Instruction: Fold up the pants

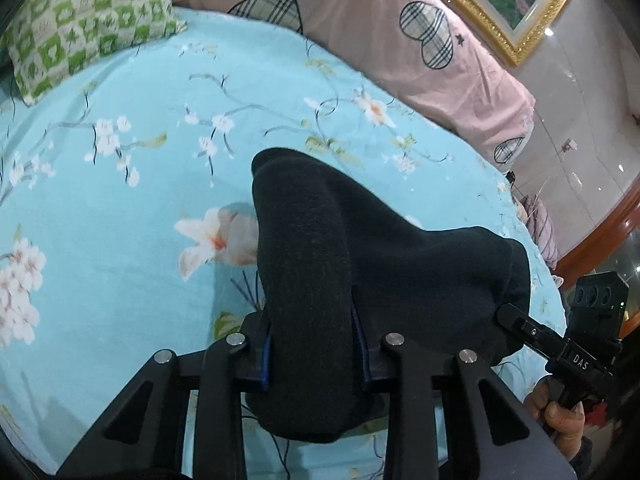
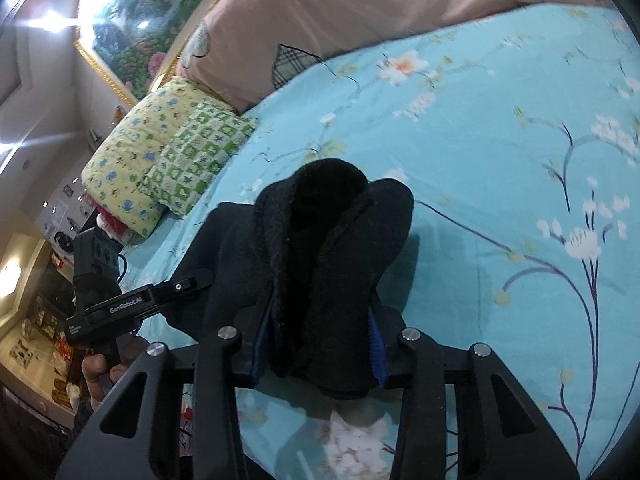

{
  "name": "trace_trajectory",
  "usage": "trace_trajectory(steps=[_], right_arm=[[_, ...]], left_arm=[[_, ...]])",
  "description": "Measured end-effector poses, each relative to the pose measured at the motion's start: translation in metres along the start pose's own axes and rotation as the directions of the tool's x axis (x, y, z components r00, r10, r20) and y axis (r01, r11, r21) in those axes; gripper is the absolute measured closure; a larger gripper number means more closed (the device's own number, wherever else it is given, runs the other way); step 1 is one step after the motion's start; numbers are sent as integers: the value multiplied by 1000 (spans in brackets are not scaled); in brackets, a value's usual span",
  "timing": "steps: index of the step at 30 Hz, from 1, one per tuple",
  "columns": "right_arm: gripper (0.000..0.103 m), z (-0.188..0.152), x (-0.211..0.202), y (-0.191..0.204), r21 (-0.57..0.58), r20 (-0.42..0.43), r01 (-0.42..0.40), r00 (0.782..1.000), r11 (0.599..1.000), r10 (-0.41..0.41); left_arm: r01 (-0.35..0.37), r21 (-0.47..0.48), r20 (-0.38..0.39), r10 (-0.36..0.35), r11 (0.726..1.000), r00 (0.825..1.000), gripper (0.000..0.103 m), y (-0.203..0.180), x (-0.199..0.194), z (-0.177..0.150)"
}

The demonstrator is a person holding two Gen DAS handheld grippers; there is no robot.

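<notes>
**Both grippers clamped on the black pants**

The left hand-held gripper (image 1: pixel 312 344) is closed on a thick bunch of the black pants (image 1: pixel 360 264), blue pads pressing the cloth from both sides. The right hand-held gripper (image 2: pixel 320 344) pinches another bunched part of the same pants (image 2: pixel 332 240). The garment is lifted between them, just above the blue flowered bed sheet (image 1: pixel 120 200), near a green checked pillow (image 1: pixel 88 20).

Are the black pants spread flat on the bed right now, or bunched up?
Bunched: the black pants hump up off the bedsheet, gripped by left gripper and right gripper.
</notes>
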State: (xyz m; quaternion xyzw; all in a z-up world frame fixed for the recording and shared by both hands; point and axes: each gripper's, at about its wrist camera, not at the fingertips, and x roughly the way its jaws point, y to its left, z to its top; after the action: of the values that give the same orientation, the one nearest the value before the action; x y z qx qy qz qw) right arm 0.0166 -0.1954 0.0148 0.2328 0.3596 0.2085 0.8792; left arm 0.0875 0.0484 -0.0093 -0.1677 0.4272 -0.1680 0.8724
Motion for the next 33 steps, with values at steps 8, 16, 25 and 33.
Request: trace_trajectory(steps=[8, 16, 25, 33], right_arm=[[63, 23, -2, 22, -67, 12, -26, 1000, 997, 27], [63, 64, 20, 29, -114, 29, -43, 999, 993, 46], [63, 108, 64, 33, -176, -10, -46, 999, 983, 45], [63, 123, 99, 39, -206, -41, -84, 996, 975, 77]], left_arm=[[-6, 42, 61, 4, 999, 998, 74, -11, -25, 19], [-55, 65, 124, 46, 996, 991, 74, -9, -28, 60], [-101, 22, 150, 96, 995, 984, 74, 9, -19, 93], [-135, -25, 162, 137, 991, 977, 74, 33, -17, 105]])
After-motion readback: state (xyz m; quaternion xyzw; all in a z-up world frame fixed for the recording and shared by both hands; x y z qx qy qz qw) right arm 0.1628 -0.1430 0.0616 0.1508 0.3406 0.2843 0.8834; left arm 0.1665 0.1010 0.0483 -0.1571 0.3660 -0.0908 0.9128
